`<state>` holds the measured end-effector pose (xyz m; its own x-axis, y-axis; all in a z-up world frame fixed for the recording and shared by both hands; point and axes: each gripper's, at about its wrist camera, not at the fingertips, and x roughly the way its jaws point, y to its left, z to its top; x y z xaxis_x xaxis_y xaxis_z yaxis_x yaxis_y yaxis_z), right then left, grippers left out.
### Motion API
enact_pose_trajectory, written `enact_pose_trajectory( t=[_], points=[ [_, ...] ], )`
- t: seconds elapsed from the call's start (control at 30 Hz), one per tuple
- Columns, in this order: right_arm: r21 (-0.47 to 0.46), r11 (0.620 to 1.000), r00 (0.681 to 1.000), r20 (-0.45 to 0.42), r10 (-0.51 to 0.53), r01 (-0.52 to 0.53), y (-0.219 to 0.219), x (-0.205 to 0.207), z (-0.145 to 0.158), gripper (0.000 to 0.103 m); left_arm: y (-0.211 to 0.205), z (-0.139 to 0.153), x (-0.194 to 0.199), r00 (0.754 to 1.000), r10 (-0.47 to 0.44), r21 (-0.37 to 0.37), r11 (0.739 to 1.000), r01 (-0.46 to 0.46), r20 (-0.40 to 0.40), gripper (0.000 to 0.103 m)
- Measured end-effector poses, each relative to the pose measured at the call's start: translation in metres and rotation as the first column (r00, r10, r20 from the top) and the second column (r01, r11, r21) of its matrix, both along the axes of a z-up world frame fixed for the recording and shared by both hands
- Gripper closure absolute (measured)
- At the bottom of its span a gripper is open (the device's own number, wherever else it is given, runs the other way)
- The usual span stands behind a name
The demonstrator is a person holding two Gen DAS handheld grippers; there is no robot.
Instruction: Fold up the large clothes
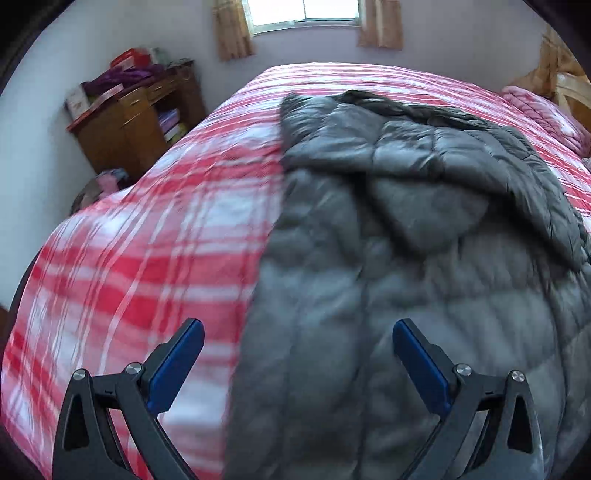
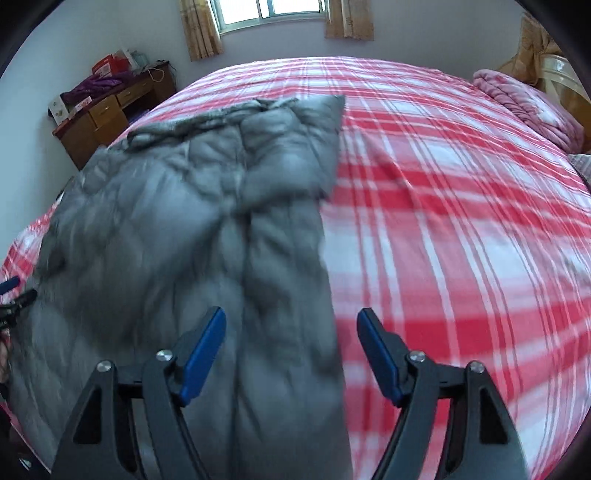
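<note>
A grey quilted puffer coat point(image 1: 406, 229) lies spread on a bed with a red and white checked cover point(image 1: 147, 229). In the left wrist view my left gripper point(image 1: 297, 326) hangs open above the coat's left edge, nothing between its blue pads point(image 1: 177, 365). In the right wrist view the same coat point(image 2: 192, 221) fills the left half, its sleeves folded in over the body. My right gripper point(image 2: 291, 315) is open above the coat's right edge, with empty jaws. The left gripper's tip point(image 2: 9, 284) shows at the far left edge.
A wooden desk point(image 1: 133, 122) piled with boxes and purple cloth stands against the wall left of the bed. A pink blanket point(image 2: 524, 107) lies at the bed's far right by a headboard. A curtained window point(image 1: 303, 14) is in the far wall.
</note>
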<state>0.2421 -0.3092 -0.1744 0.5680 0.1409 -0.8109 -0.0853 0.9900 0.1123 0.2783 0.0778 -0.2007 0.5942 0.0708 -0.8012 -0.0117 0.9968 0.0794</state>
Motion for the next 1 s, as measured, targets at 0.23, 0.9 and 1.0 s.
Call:
enact_pose_trajectory(
  t=[0.23,0.9,1.0],
  points=[
    [0.044,0.998,0.999,0.019,-0.044,0.043,-0.014,-0.070,-0.002,0.027,0.003,-0.019,-0.053,0.998,0.021,-0.077,0.997,-0.025,-0.051,0.001],
    [0.115,0.993,1.000,0.029,-0.005,0.001,-0.016,-0.176,-0.018,0.081,0.012,-0.030,-0.117,0.998,-0.053,-0.159,0.986,0.045,-0.047,0.065],
    [0.151,0.988,0.999,0.037,0.024,-0.029,-0.011,-0.180,-0.017,0.088,0.006,-0.014,-0.123,0.995,-0.100,-0.190,0.977,0.093,-0.026,0.088]
  ],
)
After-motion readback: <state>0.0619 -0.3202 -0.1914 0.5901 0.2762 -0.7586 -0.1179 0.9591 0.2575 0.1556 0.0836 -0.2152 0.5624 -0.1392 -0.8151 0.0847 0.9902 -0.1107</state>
